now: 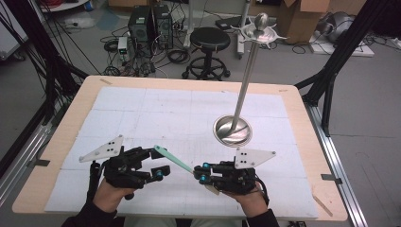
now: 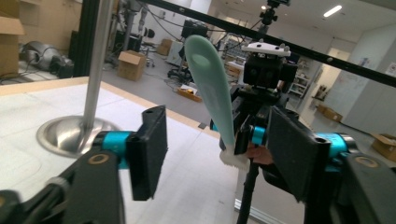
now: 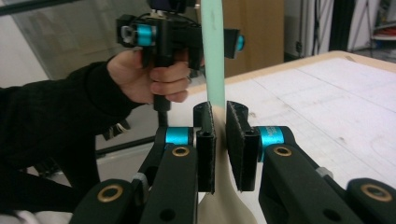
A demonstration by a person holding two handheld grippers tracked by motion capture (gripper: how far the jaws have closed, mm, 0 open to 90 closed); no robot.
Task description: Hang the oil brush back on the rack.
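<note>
near the front edge of the surface (image 1: 302, 123), the right gripper (image 1: 198, 174) pinches the pale end of a mint-green spatula (image 1: 172, 158), held above the surface. the spatula's other end reaches between the spread jaws of the left gripper (image 1: 158, 163), which do not press it.

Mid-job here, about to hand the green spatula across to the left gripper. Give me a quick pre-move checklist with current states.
1. right gripper clamped on the green spatula: ok, both pads press its cream handle.
2. left gripper open to receive: ok, jaws stand apart.
3. Spatula between the left jaws: ok in the high view; contact with the pads cannot tell.
4. Spatula off the table: ok, it is held in the air.
5. metal stand clear of both grippers: ok, it sits farther back.
</note>
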